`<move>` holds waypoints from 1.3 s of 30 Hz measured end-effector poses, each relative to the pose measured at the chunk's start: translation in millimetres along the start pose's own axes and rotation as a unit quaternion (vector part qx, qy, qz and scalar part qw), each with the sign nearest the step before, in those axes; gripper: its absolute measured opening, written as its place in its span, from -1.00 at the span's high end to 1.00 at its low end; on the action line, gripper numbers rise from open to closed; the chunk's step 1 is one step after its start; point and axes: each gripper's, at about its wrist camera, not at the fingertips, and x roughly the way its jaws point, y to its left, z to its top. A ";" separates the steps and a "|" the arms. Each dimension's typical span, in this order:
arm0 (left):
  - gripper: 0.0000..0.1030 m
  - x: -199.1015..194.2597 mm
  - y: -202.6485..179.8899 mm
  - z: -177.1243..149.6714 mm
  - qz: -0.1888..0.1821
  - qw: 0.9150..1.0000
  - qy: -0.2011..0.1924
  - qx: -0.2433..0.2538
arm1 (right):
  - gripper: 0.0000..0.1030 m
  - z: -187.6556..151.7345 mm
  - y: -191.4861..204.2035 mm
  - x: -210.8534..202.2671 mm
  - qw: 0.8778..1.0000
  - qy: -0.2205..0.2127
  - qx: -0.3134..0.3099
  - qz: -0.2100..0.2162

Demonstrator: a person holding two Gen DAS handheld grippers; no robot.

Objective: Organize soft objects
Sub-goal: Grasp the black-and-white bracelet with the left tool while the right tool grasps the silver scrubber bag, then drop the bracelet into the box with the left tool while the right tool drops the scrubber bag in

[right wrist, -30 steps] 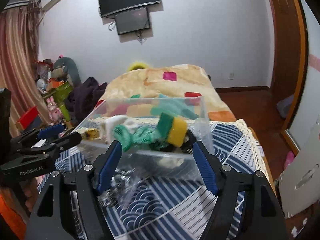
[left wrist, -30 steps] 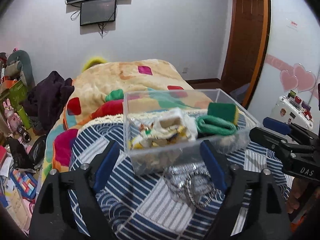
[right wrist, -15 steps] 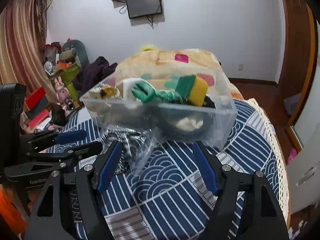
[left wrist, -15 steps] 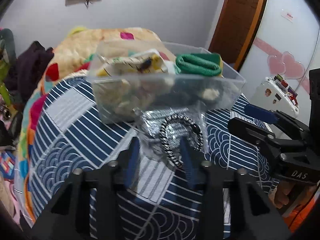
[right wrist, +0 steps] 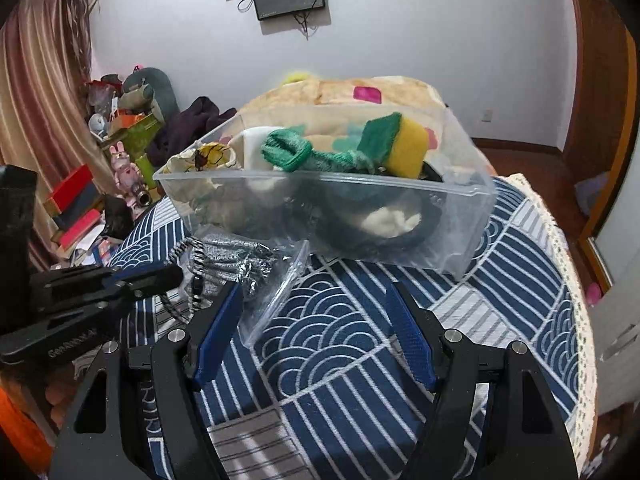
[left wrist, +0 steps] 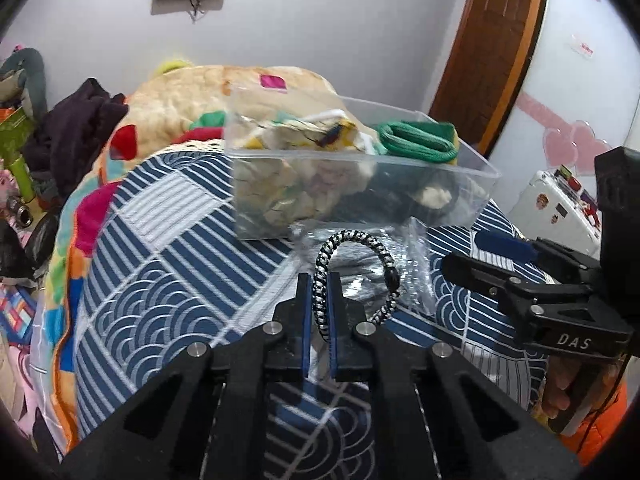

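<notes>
L tongs (left wrist: pixel 320 300): we pinch braided cord (left wrist: pixel 352 240); thin grip, may slip.
R tongs (right wrist: pixel 316 332): agape, idle.
Bag (right wrist: pixel 272 280): could snag cord.

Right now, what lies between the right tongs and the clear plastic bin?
In the right wrist view, only bare blue-and-white patterned cloth lies between the open right tongs and the clear plastic bin; a crumpled clear plastic bag sits just left.

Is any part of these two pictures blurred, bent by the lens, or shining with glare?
Left wrist view: the door frame curves from fisheye distortion, the dark corners are vignetted, and the braided cord in the left claw is sharp. Right wrist view: the plastic bag glints, and the clear bin looks slightly smeared at its right end.
</notes>
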 end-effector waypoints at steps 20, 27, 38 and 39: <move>0.89 -17.5 23.8 -3.4 0.011 0.999 -0.023 -0.029 | 0.04 1.0 35.8 43.7 0.995 0.071 -0.030 0.057; 0.89 -22.3 17.6 -0.9 0.008 0.999 -0.031 -0.022 | 0.42 -3.1 39.8 34.3 0.997 0.047 -0.043 0.048; 0.89 -41.9 6.7 22.8 -0.003 0.997 -0.074 -0.016 | 0.44 5.0 17.4 -13.3 0.999 -0.024 -0.022 0.024; 0.89 -43.2 5.7 25.7 -0.004 0.997 -0.077 -0.016 | 0.44 7.1 16.0 -19.4 0.999 -0.033 -0.023 0.024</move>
